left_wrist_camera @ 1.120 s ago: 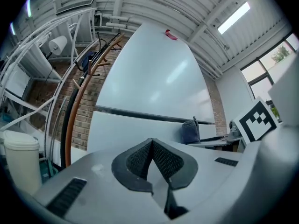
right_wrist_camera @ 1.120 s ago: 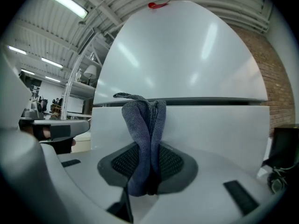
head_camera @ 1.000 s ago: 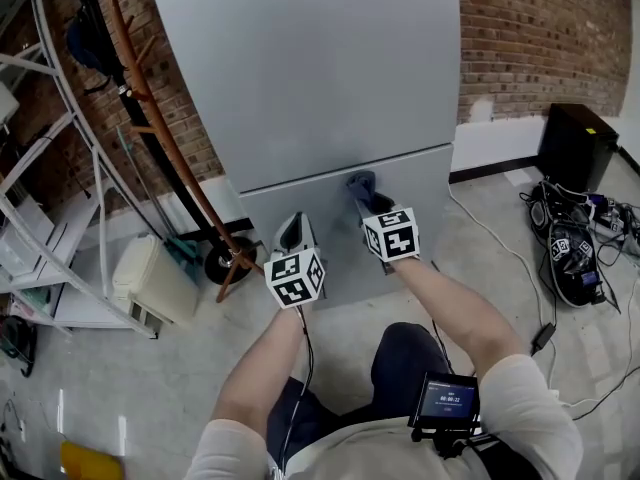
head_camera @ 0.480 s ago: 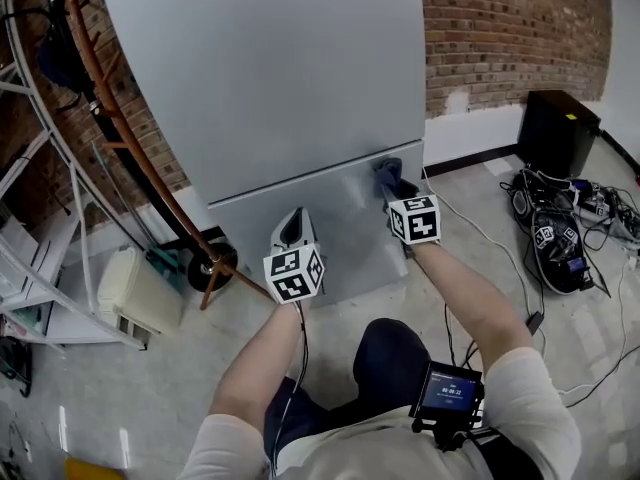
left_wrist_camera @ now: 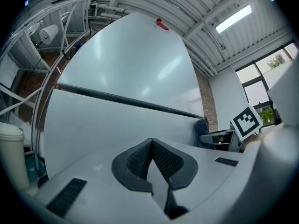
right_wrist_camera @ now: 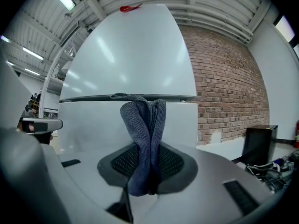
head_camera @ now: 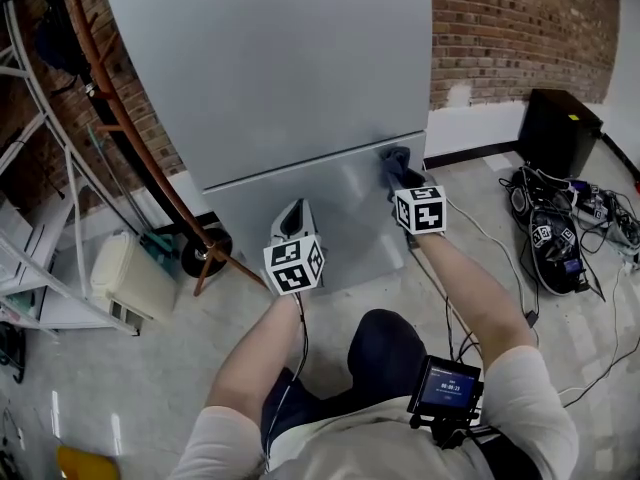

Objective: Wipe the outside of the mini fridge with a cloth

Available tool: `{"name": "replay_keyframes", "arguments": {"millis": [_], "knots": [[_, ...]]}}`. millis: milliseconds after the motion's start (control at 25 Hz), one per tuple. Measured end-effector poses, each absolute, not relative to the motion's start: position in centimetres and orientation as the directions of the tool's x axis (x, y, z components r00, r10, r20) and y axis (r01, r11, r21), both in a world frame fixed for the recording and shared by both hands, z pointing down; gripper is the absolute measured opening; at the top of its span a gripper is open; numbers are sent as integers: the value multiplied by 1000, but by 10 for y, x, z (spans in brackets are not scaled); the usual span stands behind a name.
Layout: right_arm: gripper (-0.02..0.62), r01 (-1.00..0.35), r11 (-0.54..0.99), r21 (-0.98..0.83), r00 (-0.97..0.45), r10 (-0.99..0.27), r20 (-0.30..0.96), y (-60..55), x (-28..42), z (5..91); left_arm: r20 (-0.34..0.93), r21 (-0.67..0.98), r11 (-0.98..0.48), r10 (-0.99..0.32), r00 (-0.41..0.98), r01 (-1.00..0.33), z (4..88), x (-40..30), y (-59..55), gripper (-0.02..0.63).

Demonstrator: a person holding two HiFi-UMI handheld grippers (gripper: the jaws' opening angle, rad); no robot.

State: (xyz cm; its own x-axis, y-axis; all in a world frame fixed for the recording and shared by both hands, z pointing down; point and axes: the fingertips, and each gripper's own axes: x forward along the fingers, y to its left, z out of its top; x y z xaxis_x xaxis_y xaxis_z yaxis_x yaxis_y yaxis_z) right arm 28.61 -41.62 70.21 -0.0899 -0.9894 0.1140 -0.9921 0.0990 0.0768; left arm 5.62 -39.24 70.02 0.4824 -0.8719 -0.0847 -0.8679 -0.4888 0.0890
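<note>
Head view: a person faces a tall grey fridge (head_camera: pixel 290 78) that stands on the floor in front of a brick wall (head_camera: pixel 520 28).
Cloth: a dark blue-grey cloth (head_camera: pixel 396 163), folded, lies against the fridge front at the upper right corner of the lower door, right at the seam between the two doors.
Right gripper (head_camera: pixel 403 180): its jaws pinch the cloth. In the right gripper view the fold rises from between them and its top edge reaches the seam.
Left gripper (head_camera: pixel 292 224): its jaws are pressed together with nothing between them. It points at the lower door, to the left of the right gripper and lower down. I cannot tell whether it touches the door.
Fridge top: a small red thing (right_wrist_camera: pixel 130 8) lies at the upper edge.
Left of fridge: a white rack (head_camera: pixel 40 168) and a curved brown wooden stand (head_camera: pixel 120 118).
Right of fridge: a black box (head_camera: pixel 558 133) by the wall, and a tangle of cables (head_camera: pixel 560 238) on the floor near it.
</note>
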Motion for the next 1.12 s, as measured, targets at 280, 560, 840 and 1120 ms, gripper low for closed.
{"name": "replay_keyframes", "arguments": {"millis": [280, 560, 840, 1120], "knots": [[104, -966, 237, 104, -227, -969, 103, -402, 207, 708, -82, 101, -440, -898, 433, -892, 711, 19, -390, 0], [104, -881, 458, 118, -440, -885, 152, -400, 61, 734, -30, 114, -303, -953, 301, -946, 732, -69, -387, 0], [104, -798, 588, 132, -558, -803, 209, -406, -59, 766, 9, 113, -192, -981, 194, -975, 752, -152, -375, 0], [104, -784, 611, 106, -579, -782, 231, -425, -119, 792, 22, 120, -116, -993, 120, -986, 764, -209, -359, 0]]}}
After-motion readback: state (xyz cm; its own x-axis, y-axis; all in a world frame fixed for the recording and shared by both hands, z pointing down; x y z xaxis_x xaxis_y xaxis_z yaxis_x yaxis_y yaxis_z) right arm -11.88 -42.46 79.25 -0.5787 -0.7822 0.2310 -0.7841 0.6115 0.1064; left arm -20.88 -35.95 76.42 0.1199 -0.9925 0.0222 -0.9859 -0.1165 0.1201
